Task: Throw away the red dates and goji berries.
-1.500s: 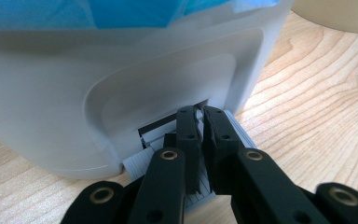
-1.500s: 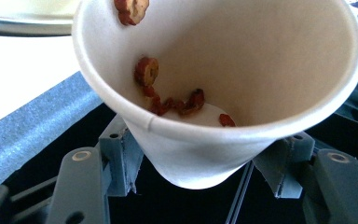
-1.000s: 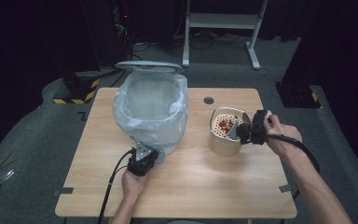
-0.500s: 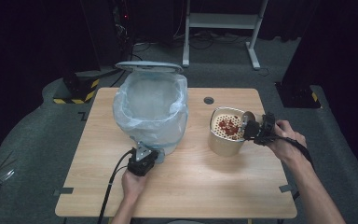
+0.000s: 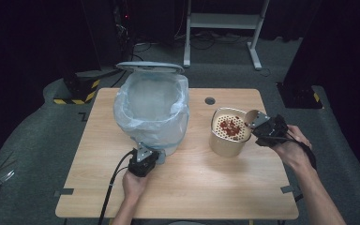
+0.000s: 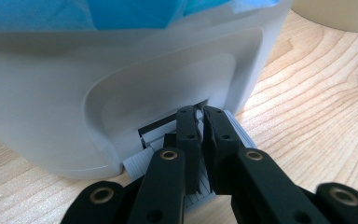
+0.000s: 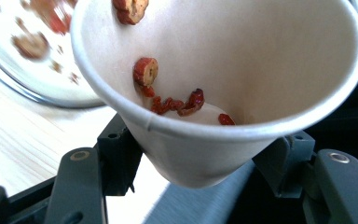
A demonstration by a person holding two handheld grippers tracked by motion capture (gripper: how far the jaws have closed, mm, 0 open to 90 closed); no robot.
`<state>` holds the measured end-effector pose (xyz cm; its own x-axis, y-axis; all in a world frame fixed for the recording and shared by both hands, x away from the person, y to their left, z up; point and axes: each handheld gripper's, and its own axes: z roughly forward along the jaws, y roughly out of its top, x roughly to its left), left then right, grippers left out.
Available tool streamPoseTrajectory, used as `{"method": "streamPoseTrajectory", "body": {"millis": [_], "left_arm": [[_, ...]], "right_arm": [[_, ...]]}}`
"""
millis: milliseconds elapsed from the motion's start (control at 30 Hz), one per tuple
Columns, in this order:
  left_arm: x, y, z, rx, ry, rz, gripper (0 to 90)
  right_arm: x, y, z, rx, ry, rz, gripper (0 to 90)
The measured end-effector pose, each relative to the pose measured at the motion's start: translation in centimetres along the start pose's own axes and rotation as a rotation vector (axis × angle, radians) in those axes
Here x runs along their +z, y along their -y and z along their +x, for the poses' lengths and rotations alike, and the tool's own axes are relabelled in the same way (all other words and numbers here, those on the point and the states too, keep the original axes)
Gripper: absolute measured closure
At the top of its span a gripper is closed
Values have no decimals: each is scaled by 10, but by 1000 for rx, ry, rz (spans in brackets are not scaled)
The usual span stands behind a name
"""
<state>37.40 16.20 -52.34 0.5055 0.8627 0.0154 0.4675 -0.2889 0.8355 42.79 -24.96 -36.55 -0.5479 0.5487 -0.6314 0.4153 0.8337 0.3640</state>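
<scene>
Two handheld grippers at a wooden table: one presses a bin's pedal, the other tips a paper cup over a strainer pot.

The left gripper (image 5: 145, 158), jaws pressed together, rests on the pedal (image 6: 193, 140) at the base of the bag-lined bin (image 5: 152, 110). The right gripper (image 5: 258, 123) pinches a paper cup (image 7: 223, 93), tilted at the rim of the strainer pot (image 5: 228, 132), red dried fruit slices (image 7: 175, 100) inside. Bare table (image 5: 206, 187) lies along the near edge; the right hand sits close to the table's right edge.

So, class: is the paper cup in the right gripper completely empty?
No: the paper cup holds several red dried fruit pieces in the right gripper view.
</scene>
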Motion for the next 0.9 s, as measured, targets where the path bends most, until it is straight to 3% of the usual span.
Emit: {"method": "streamPoseTrajectory", "body": {"millis": [167,467,700,900], "left_arm": [[0,0,0,0,1,0,850],[0,0,-1,-5,4,1,850],[0,0,0,0,5,6,850],[0,0,-1,-4,5,2,850]], "right_arm": [[-9,0,-1,108,-105,-105,376],[-16,-19,7,220,-287,-269,370],[-16,-41,14,248,-385,-354,367],[-17,-52,10,263,-417,-388,367]]}}
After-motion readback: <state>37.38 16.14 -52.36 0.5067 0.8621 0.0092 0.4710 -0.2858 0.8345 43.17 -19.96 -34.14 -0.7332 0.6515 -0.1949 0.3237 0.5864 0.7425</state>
